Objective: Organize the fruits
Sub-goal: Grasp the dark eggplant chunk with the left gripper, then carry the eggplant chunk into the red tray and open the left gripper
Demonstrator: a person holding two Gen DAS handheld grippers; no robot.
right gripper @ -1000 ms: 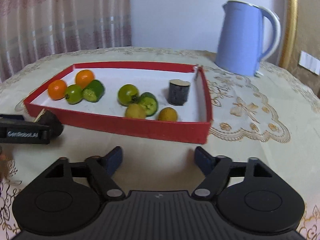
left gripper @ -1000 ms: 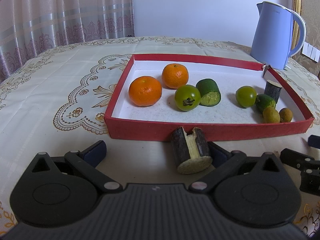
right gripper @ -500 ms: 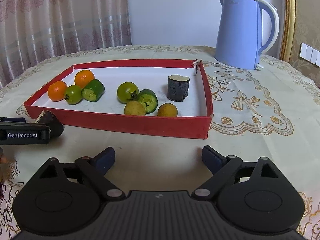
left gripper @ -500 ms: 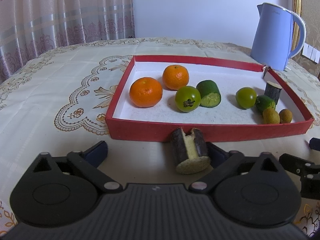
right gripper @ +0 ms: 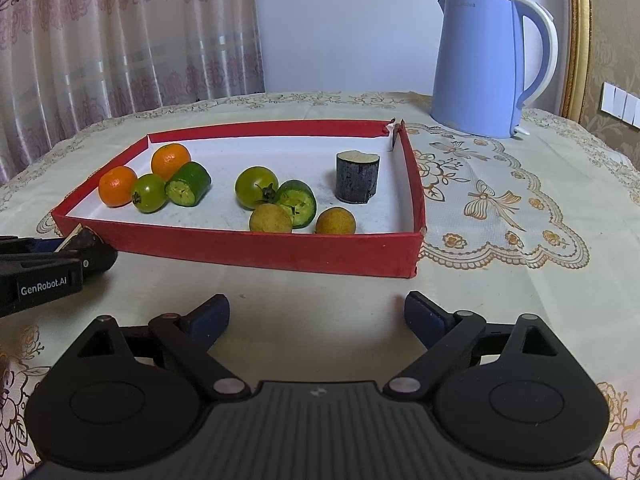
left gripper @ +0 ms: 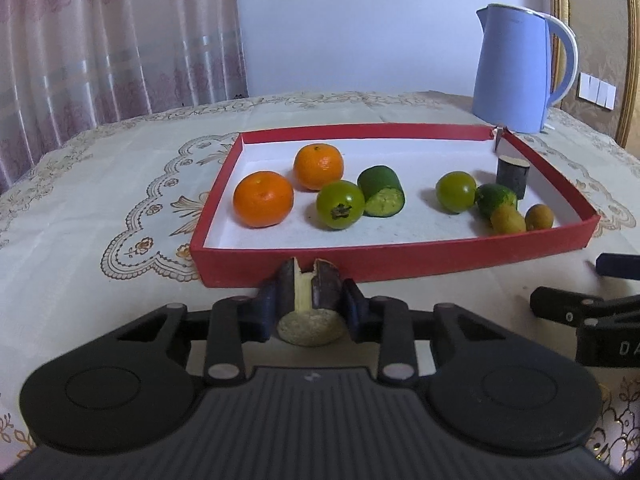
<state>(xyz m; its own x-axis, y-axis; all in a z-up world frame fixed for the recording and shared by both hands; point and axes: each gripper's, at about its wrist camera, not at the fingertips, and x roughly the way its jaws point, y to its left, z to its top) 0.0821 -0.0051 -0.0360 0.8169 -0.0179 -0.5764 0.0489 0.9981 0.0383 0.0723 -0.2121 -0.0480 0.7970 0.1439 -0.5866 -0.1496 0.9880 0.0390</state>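
just in front of the red tray's (left gripper: 384,258) near wall, the left claw (left gripper: 308,308) was closed on a dark-skinned cane piece (left gripper: 308,304), its blue pads touching both sides. the piece lay on its side, pale cut end facing the camera, with a strip of pale flesh showing along its top, on the cream tablecloth (left gripper: 100,216) outside the tray. the right claw (right gripper: 316,314) hovered over bare cloth near the tray's right front corner, fingers spread wide and holding nothing. inside the tray lay two oranges (left gripper: 264,199), a green tomato (left gripper: 340,205) and a cucumber chunk (left gripper: 382,196) to the left; another green tomato (right gripper: 256,187), a second cucumber chunk (right gripper: 298,202), two small yellow-brown fruits (right gripper: 335,221) and an upright dark cane piece (right gripper: 357,177) sat to the right. a blue kettle (right gripper: 480,68) stood behind the tray.
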